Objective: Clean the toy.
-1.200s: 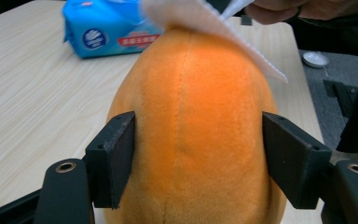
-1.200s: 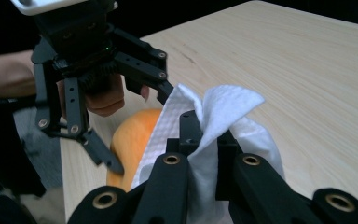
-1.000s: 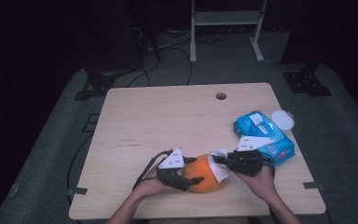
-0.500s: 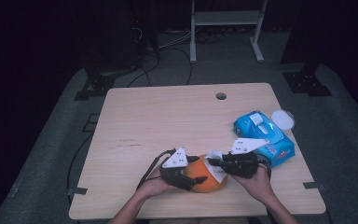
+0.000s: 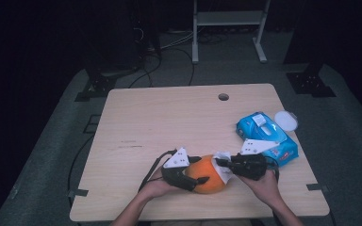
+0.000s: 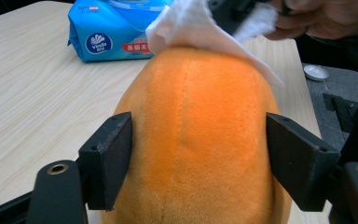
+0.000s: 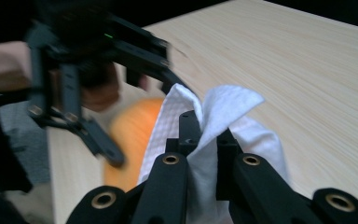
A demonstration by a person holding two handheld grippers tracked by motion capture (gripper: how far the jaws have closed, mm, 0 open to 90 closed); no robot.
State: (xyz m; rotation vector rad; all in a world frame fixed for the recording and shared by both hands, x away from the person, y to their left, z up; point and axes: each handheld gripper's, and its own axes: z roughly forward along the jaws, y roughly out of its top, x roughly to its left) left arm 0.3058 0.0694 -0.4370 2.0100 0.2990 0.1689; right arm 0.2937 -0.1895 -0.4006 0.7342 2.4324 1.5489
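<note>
Plush orange toy (image 5: 209, 174) sits at the table's (image 5: 169, 122) near edge, soft and light by the look of it, best steadied across its broad flanks. Left gripper (image 6: 200, 154) straddles it, jaws having just been opening, right pad with a slight gap. Right gripper (image 7: 200, 140) is clamped on a limp white wipe (image 7: 223, 116) draped over the toy's right end. Blue wipes pack (image 5: 266, 136) lies to the right.

Right gripper (image 7: 200, 140) pinches a white wipe (image 7: 223, 116) beside the orange plush (image 7: 130, 135)
</note>
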